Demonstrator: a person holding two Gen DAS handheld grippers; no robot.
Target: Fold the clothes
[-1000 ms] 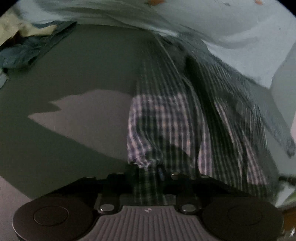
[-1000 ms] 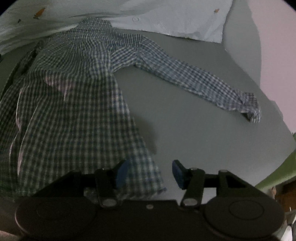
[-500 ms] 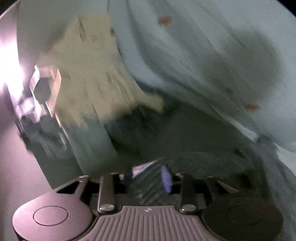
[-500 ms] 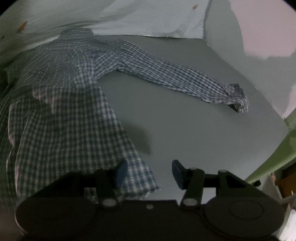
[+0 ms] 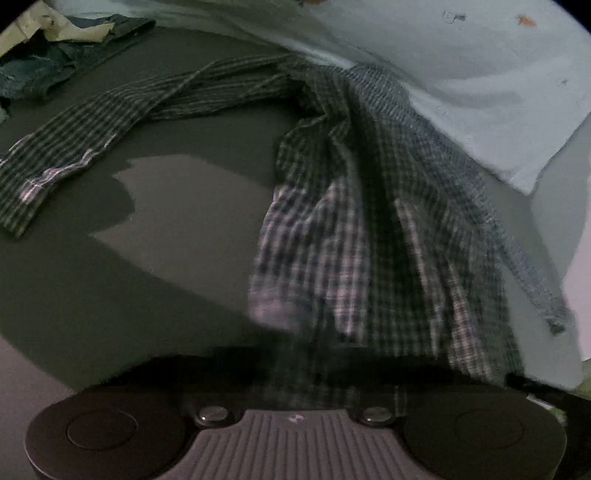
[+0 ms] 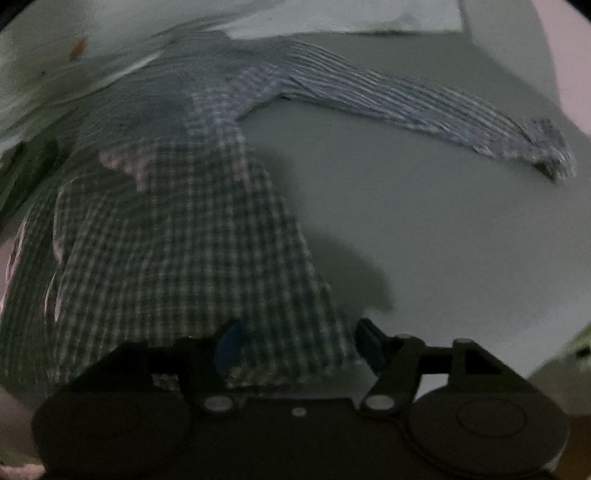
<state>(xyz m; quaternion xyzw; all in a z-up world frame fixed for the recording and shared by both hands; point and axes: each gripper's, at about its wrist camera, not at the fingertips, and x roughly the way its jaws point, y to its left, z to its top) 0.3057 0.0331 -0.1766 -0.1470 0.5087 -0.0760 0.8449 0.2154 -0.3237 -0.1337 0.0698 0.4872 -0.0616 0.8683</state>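
A blue-and-white checked shirt (image 5: 332, 229) lies spread on a grey surface (image 5: 166, 221), one sleeve (image 5: 92, 140) stretched out to the left. Its hem runs down into my left gripper (image 5: 295, 373), which is shut on the cloth; the fingertips are lost in shadow. In the right wrist view the same shirt (image 6: 177, 240) fills the left half, its other sleeve (image 6: 406, 103) reaching to the far right. My right gripper (image 6: 299, 343) stands open low over the hem's right corner. That corner lies between the blue pads (image 6: 229, 347), which do not press on it.
A pale blue sheet with small orange marks (image 5: 461, 74) lies behind the shirt's collar. Dark denim (image 5: 44, 62) and a cream cloth (image 5: 55, 29) are heaped at the far left. Bare grey surface (image 6: 443, 240) stretches right of the shirt.
The left wrist view swung out to the heap with jaws apart, then came back to the hem, shut on cloth. The left sleeve now lies stretched out. The right gripper tilted further over the hem corner.
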